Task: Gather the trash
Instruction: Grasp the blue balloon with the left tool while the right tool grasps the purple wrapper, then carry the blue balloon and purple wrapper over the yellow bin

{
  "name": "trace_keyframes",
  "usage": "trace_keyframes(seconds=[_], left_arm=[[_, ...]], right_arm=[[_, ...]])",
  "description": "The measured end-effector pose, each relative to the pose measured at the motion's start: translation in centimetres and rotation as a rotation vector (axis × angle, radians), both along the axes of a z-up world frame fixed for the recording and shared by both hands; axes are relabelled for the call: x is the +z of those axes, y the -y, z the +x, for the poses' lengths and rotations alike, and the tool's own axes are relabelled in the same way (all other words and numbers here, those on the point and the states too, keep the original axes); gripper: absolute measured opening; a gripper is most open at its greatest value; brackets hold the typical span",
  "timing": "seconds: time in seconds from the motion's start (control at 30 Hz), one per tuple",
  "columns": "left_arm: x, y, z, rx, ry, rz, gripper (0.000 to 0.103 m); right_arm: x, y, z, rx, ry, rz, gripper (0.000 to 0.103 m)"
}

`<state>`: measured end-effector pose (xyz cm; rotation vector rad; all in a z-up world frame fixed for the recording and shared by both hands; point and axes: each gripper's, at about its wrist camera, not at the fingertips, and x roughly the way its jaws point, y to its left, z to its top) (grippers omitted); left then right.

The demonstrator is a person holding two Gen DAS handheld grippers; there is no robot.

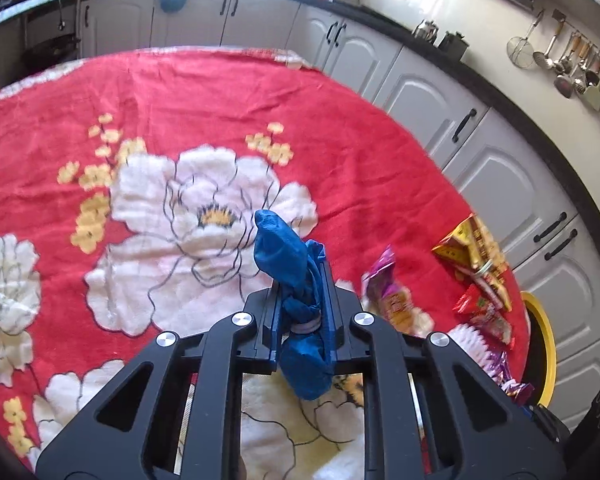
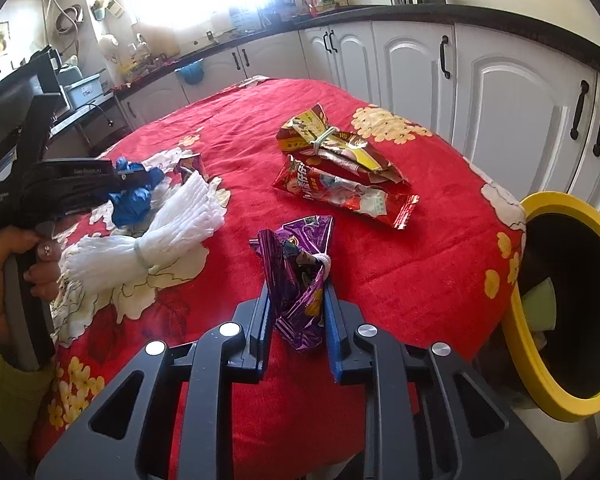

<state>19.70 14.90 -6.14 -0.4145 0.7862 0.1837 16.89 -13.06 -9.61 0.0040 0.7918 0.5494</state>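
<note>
Covering the whole table: a red flowered blanket (image 2: pixel 380 264), soft and draping over the near and right edges, leaving plenty of open room in the middle for moving. Standing just off the right edge, below blanket level: a bin with a yellow rim (image 2: pixel 540 376), mouth facing the table, already holding something pale green. Lying near the far right side: two crumpled snack bags, a red one (image 2: pixel 348 196) and a gold-and-red one (image 2: pixel 332 140) tied with a band, touching each other. Lying left of centre: a white foam net (image 2: pixel 152 240) bundled at its waist by a band, likely very light and springy, best taken at that tied waist. Being pinched in the right tongs (image 2: pixel 296 304), fingers closed against its sides: a purple foil wrapper (image 2: pixel 300 276), knotted with a white band, judged light, crackly and somewhat slippery, so gripping at the bunched knot seems safest. Being clamped in the left tongs (image 1: pixel 300 300), fingers pressed together on it: a blue rag-like bundle (image 1: pixel 288 256), soft and limp, banded at the middle, raised above the blanket. Sitting behind the foam net: a smaller purple wrapper (image 2: pixel 190 164). Carrying both held pieces toward the bin appearing unobstructed, with the blanket's drooping right hem the only edge worth clearing.
</note>
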Motion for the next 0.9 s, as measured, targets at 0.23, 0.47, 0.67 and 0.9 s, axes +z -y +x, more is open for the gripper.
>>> trace_keyframes(seconds=[0.23, 0.47, 0.67, 0.9], left_arm=[[3.0, 1.5, -0.8, -0.037, 0.078, 0.014, 0.010], [4.9, 4.4, -1.3, -0.101, 0.120, 0.033, 0.010], [5.6, 7.4, -1.7, -0.164, 0.138, 0.054, 0.010], [5.8, 10.7, -2.2, -0.235, 0.150, 0.076, 0.010]], right_arm=[[1.8, 1.9, -0.9, -0.018, 0.032, 0.033, 0.021], [3.6, 3.6, -1.4, -0.044, 0.071, 0.048, 0.021], [4.3, 5.0, -1.5, -0.068, 0.087, 0.059, 0.021], [5.1, 6.8, -1.9, -0.106, 0.105, 0.076, 0.021]])
